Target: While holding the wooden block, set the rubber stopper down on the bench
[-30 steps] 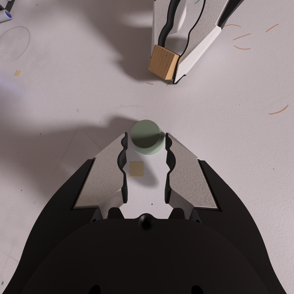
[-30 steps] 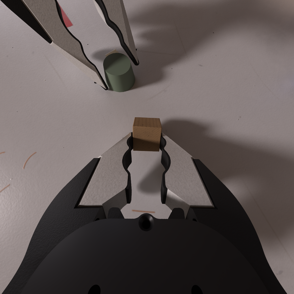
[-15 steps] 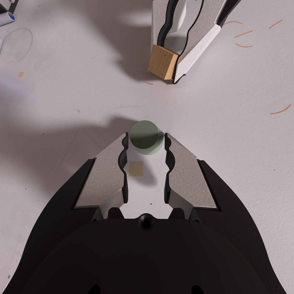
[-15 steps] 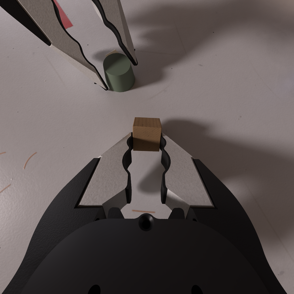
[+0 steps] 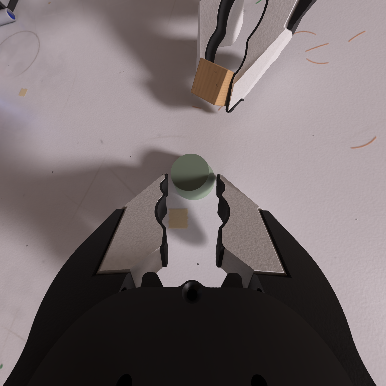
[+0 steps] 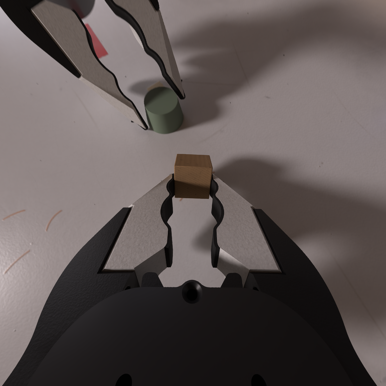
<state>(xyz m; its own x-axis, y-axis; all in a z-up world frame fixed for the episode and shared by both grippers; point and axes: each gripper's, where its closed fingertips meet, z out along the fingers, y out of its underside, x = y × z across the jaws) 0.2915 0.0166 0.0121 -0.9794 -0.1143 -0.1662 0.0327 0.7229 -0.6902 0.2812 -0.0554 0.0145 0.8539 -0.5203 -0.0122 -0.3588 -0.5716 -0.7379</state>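
The green rubber stopper (image 5: 191, 177) stands upright on the white bench (image 5: 83, 125). My left gripper (image 5: 192, 177) is open, with one fingertip on each side of the stopper and a small gap to each. In the right wrist view the stopper (image 6: 164, 112) rests on the bench between the left gripper's (image 6: 163, 110) fingers. My right gripper (image 6: 192, 182) is shut on the wooden block (image 6: 192, 177) and holds it just above the bench. The block (image 5: 211, 81) and right gripper (image 5: 218, 83) also show beyond the stopper in the left wrist view.
A blue-capped marker (image 5: 6, 17) lies at the far left edge. Tan tape squares (image 5: 177, 218) (image 5: 23, 92) and orange scratch marks (image 5: 363, 143) mark the bench. A red patch (image 6: 95, 41) lies behind the left gripper.
The stopper stays on the bench between the open left fingers. In the right wrist view the stopper and left gripper sit slightly lower and nearer. The block stays gripped.
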